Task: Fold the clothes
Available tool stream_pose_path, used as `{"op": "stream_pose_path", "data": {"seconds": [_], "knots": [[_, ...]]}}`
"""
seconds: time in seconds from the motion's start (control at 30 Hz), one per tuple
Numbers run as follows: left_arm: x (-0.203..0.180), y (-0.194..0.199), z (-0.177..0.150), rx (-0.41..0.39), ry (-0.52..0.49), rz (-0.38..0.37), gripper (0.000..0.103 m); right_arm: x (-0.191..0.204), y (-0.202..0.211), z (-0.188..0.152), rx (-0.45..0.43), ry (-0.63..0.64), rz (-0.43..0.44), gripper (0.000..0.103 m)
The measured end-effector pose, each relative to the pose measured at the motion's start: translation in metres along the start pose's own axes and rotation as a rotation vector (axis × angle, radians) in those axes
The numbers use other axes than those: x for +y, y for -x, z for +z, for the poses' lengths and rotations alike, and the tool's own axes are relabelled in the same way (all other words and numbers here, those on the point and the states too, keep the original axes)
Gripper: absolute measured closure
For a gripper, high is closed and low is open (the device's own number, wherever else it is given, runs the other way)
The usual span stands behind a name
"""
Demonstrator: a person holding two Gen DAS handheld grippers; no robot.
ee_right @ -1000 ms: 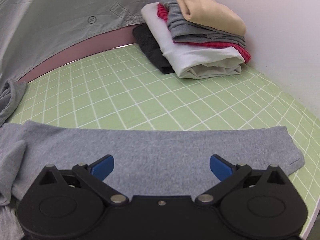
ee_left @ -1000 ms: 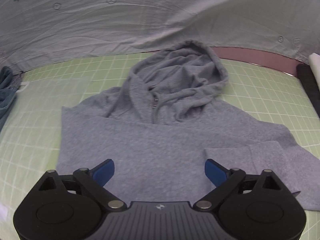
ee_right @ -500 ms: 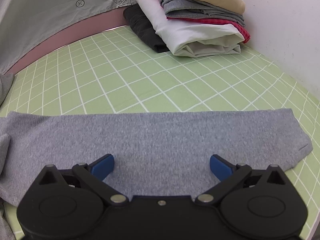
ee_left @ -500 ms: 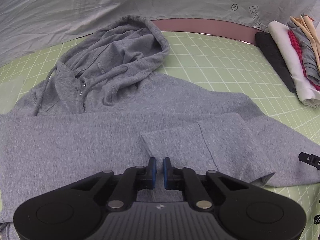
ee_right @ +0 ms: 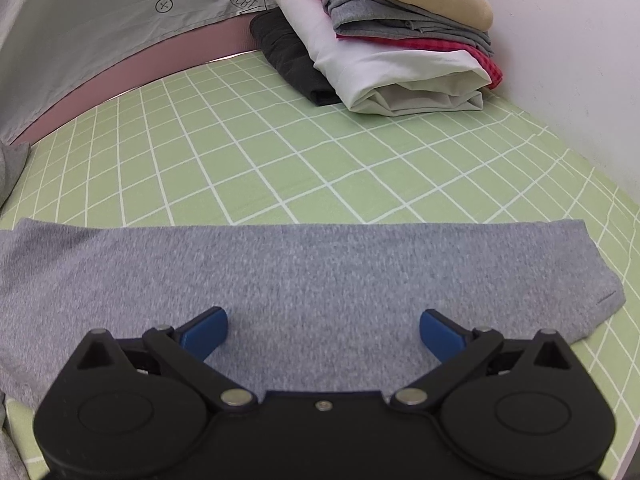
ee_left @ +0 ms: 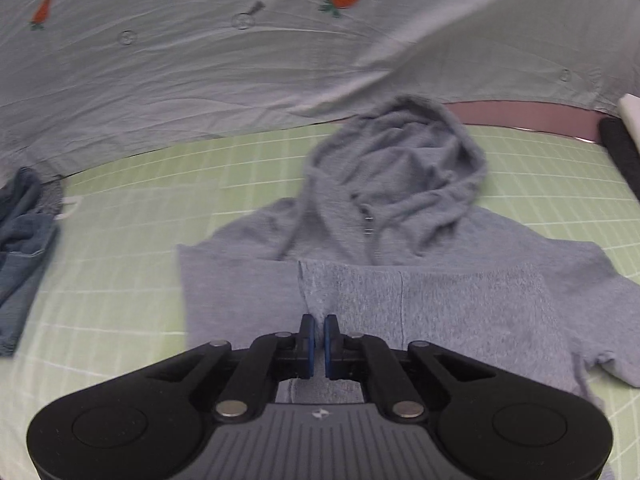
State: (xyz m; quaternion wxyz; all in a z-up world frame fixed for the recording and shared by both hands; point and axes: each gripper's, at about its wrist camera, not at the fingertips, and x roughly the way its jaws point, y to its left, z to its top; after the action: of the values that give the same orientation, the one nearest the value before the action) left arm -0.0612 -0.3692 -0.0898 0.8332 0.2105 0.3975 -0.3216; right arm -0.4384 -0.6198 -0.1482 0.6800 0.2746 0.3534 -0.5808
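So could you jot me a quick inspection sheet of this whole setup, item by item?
Surface: green checked sheet.
Job's things: grey hoodie lying flat, hood toward the back; one sleeve stretched out sideways.
Clutter: pile of folded clothes in the far corner; blue denim garment at the left edge.
Grippers: left gripper shut on a sleeve cuff laid across the hoodie's chest; right gripper open above the stretched-out sleeve.
Cables: nothing seen.
Surroundings: grey cloth with carrot prints behind; white wall on the right.

grey sleeve (ee_right: 280,280), spread fingers (ee_right: 204,330), folded stack (ee_right: 400,48)
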Motion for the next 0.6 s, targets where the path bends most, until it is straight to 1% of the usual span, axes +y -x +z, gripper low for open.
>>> {"op": "stream_pose_path", "data": {"seconds": [0.1, 0.13, 0.17, 0.2, 0.27, 0.3, 0.33, 0.37, 0.5, 0.53, 0.6], "knots": [[0.028, -0.009, -0.004, 0.037, 0.039, 0.105, 0.097, 0.0, 0.0, 0.0, 0.0, -0.002, 0.001, 0.0], [0.035, -0.015, -0.006, 0.056, 0.048, 0.142, 0.092, 0.0, 0.0, 0.0, 0.0, -0.001, 0.001, 0.0], [0.041, -0.02, -0.008, 0.077, 0.055, 0.176, 0.09, -0.001, -0.001, 0.0, 0.0, -0.001, 0.002, 0.0], [0.043, -0.024, -0.01, 0.096, 0.058, 0.198, 0.085, -0.001, -0.001, 0.0, 0.0, -0.002, 0.003, 0.0], [0.043, -0.025, -0.014, 0.112, 0.07, 0.211, 0.053, -0.001, -0.001, 0.0, 0.001, -0.003, 0.007, 0.0], [0.04, -0.023, -0.015, 0.104, 0.08, 0.202, 0.042, -0.001, -0.001, 0.0, 0.001, -0.003, 0.009, 0.0], [0.035, -0.022, -0.017, 0.098, 0.087, 0.189, 0.023, -0.001, -0.001, 0.0, 0.002, -0.004, 0.012, 0.0], [0.029, -0.023, -0.019, 0.097, 0.088, 0.179, 0.018, -0.002, -0.002, 0.0, 0.002, -0.004, 0.014, 0.0], [0.004, -0.038, -0.026, 0.154, 0.047, 0.167, 0.017, -0.003, -0.002, 0.0, 0.004, -0.005, 0.023, 0.0], [-0.002, -0.041, -0.028, 0.155, 0.027, 0.186, 0.014, -0.003, -0.002, 0.0, 0.005, -0.006, 0.026, 0.0], [-0.013, -0.043, -0.032, 0.118, -0.027, 0.241, 0.009, -0.003, -0.003, 0.0, 0.005, -0.004, 0.031, 0.0]]}}
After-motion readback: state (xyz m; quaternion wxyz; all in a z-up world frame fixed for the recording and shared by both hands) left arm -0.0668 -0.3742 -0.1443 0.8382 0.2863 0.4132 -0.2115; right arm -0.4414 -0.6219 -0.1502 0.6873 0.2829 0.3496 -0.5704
